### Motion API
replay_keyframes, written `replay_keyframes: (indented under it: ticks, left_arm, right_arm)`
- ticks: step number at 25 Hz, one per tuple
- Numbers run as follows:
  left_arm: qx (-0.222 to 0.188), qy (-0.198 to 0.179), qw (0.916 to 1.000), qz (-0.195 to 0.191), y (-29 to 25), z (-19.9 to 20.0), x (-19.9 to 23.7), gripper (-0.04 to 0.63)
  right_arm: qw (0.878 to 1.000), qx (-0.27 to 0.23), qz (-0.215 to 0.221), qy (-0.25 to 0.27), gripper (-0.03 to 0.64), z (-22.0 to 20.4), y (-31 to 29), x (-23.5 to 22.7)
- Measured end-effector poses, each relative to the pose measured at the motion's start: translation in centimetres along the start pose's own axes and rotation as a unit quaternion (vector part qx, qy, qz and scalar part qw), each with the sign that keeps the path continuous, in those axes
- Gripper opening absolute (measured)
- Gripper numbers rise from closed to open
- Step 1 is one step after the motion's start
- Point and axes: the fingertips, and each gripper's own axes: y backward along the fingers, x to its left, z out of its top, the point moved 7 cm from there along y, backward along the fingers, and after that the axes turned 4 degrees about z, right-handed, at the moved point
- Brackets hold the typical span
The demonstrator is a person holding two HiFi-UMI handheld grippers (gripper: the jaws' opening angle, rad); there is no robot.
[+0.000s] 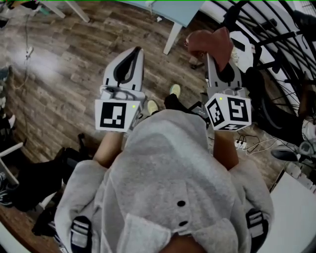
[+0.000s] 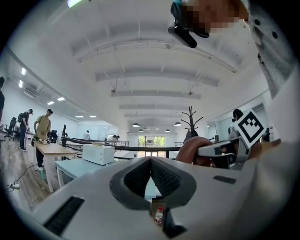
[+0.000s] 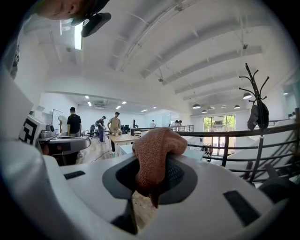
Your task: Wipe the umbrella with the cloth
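In the head view my left gripper (image 1: 135, 51) is held level over the wooden floor with its jaws closed together and nothing between them. The left gripper view shows the same closed tips (image 2: 151, 161). My right gripper (image 1: 217, 53) is shut on a reddish-brown cloth (image 1: 210, 42), which bunches up over the jaw tips. In the right gripper view the cloth (image 3: 153, 151) fills the gap of that gripper (image 3: 152, 165) and hangs below it. I cannot make out an umbrella with certainty in any view.
A light blue table (image 1: 174, 10) with white legs stands ahead. A black railing (image 1: 276, 29) and dark gear line the right side. A power strip with cables (image 1: 242, 144) lies on the floor, with dark bags (image 1: 29, 183) at lower left. People (image 3: 73, 123) stand at far desks, and a coat rack (image 3: 256, 93) rises on the right.
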Motion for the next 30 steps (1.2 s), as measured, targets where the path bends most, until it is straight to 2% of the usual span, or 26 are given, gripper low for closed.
replay_keyframes:
  ticks: [8, 14, 19, 30]
  left_arm:
    - [-0.009, -0.015, 0.9998, -0.003, 0.3, -0.7, 1.3, 0.015]
    - [-0.016, -0.024, 0.9996, -0.005, -1.9, -0.6, 1.5, 0.015]
    - [-0.021, -0.026, 0.9994, -0.013, -5.5, -0.4, 2.0, 0.015]
    - [0.019, -0.033, 0.9992, -0.009, -16.5, -2.2, 3.9, 0.015]
  right_arm:
    - [1.000, -0.015, -0.004, 0.014, 0.080, 0.1, -1.1, 1.1]
    - [1.000, -0.023, -0.005, 0.018, 0.080, -0.2, -2.9, -0.3]
    - [1.000, -0.026, -0.007, 0.015, 0.080, 0.1, -5.7, -2.1]
    - [1.000, -0.014, -0.025, -0.003, 0.080, -0.3, -14.3, -10.1]
